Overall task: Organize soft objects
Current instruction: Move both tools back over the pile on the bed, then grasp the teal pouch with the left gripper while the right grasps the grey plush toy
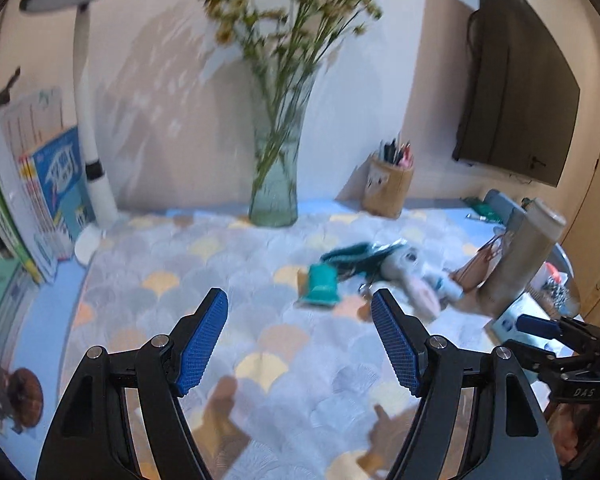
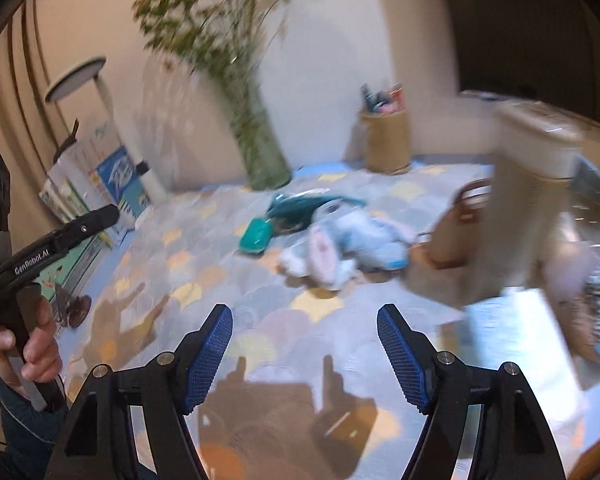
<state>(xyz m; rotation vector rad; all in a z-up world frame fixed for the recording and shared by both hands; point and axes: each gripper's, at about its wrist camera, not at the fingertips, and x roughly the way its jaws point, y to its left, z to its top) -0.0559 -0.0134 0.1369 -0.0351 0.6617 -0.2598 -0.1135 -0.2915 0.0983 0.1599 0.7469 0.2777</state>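
Desk [image 1: 148, 256] covered by a cloth printed with pale blue, grey and yellow scallops fills both views, and both views are blurred. Near its middle lie the soft things in a loose cluster: a white and pale blue plush rabbit [image 2: 340, 248] with pink ear lining on its side, a small teal pouch [image 2: 256, 236] just beside it toward the vase, and a dark teal bundle [image 2: 300, 206] behind the 2, touching or nearly touching the rabbit. A tan bag [image 2: 456, 232] stands on the rabbit's other side, next to a tall beige cylinder [image 2: 532, 184].

Left claw [image 1: 300, 340] hangs over bare cloth short of the cluster, its 2 blue pads spread apart with nothing between them. Right claw [image 2: 305, 354] is likewise spread, nothing between its pads, also over bare cloth nearer than the rabbit. In the right wrist view a hand [image 2: 24, 348] grips the handle of the left tool at the left edge.

At the back of the desk a green glass vase [image 1: 274, 184] holds long leafy stems, a woven pen holder [image 1: 388, 188] stands to one side of it, and a white desk lamp [image 1: 88, 120] with a row of books [image 1: 32, 188] stands to the other.
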